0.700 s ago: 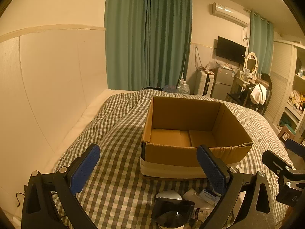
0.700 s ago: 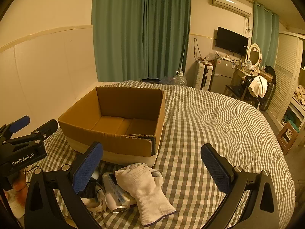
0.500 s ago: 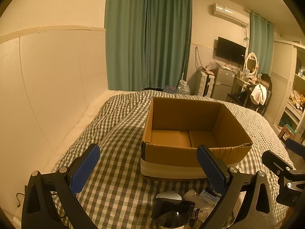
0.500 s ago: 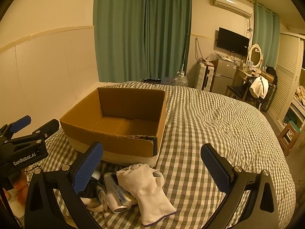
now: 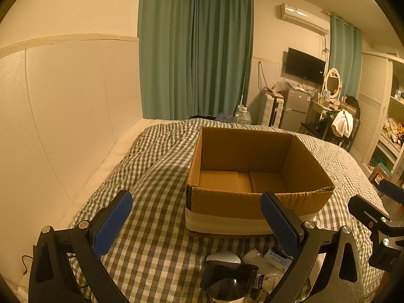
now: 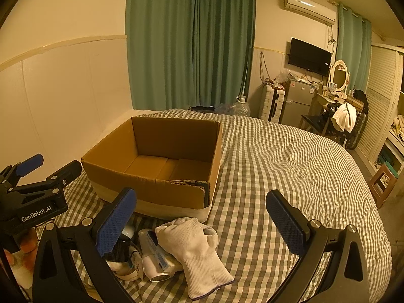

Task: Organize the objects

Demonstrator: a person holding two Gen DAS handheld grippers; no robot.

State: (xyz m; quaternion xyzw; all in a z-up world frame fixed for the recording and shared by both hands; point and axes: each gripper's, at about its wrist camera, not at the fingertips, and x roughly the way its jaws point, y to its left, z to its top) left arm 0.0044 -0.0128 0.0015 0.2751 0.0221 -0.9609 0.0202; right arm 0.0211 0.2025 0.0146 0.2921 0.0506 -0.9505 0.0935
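Left gripper point(image 5: 195, 223) wide open, empty. Cardboard box point(image 6: 156, 166) empty on bed; pile just in front of box — black cup point(image 5: 228, 281), tube, white glove point(image 6: 197, 247). Right gripper point(image 6: 202, 223) wide open, empty. Risk: limp glove snags neighbours, soft bedding tips box.

Legible markings: one brand name

"GenRobot.AI" was printed in white on the black body of the left gripper point(image 6: 30, 166), seen in the right wrist view. Print on the small tube point(image 6: 137, 265) and packets point(image 5: 277, 258) was too small to read.
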